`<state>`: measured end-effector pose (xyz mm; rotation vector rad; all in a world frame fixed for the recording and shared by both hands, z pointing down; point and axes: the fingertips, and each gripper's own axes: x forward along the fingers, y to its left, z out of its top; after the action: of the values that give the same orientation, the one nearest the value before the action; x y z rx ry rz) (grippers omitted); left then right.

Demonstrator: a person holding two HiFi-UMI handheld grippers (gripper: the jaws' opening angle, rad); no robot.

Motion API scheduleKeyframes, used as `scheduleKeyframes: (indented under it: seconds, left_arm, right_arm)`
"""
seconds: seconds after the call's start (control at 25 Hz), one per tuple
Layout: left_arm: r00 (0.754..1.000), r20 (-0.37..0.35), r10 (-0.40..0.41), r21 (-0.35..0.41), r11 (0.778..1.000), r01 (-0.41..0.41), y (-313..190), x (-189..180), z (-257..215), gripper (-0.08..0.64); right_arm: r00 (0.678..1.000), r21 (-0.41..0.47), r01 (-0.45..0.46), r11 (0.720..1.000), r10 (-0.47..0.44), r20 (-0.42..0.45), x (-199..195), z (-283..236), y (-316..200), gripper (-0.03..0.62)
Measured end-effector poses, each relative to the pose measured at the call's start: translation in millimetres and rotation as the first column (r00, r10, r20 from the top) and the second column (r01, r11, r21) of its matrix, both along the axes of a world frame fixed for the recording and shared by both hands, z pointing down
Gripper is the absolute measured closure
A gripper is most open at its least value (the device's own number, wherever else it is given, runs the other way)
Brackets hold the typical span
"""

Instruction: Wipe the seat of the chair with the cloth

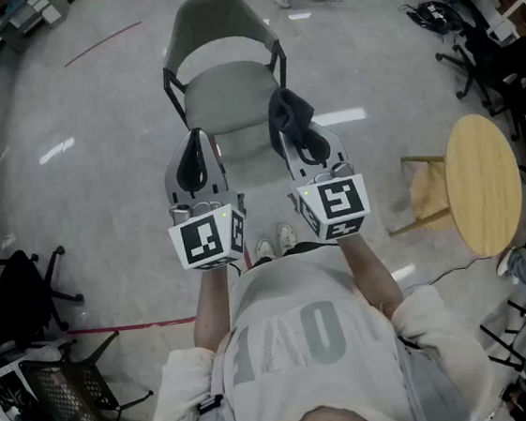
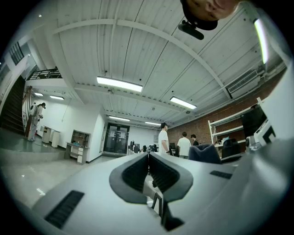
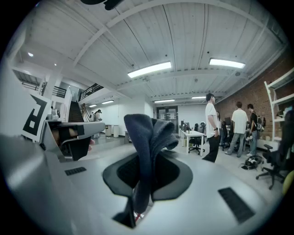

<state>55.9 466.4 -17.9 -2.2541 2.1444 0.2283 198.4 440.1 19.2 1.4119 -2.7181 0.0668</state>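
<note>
Polished grey concrete floor runs through an open office under white ceiling beams. Nearest, the right gripper (image 3: 148, 176) is clenched on a dark blue fleece cloth (image 3: 148, 137), which bunches up from between its pads and flops past the tips. Just beside it, the left gripper (image 2: 148, 170) has its jaws pressed together on nothing. Both are held in the air, aimed out at the room rather than down.

Beyond and below their tips stands the pale grey-green moulded chair with a black frame (image 1: 220, 30), its seat (image 1: 227, 100) bare and apart from the cloth. Well off to the right gripper's outer side is a round wooden side table (image 1: 482, 180).

By my reading, wiping has not begun: the cloth is in hand, poised before the seat. Next, the right gripper should tip downward and lower until the cloth presses on the seat, then sweep across.
</note>
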Motion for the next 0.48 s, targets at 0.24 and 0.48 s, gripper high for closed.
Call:
scheduleKeyframes:
  seconds: [0.24,0.48]
  left_arm:
    - [1.000,0.006,0.000,0.012,1.000,0.000,-5.0,-2.1,-3.7,0.545]
    - [1.000,0.009,-0.006,0.003,1.000,0.006,-12.6,5.3,0.4,0.544]
  right_arm:
    - [1.000,0.006,-0.009,1.000,0.009,-0.013,6.0,-0.1,-8.4,0.543]
    - [1.000,-0.004,-0.004,1.000,0.004,0.002,15.1,5.9,-16.0,0.543]
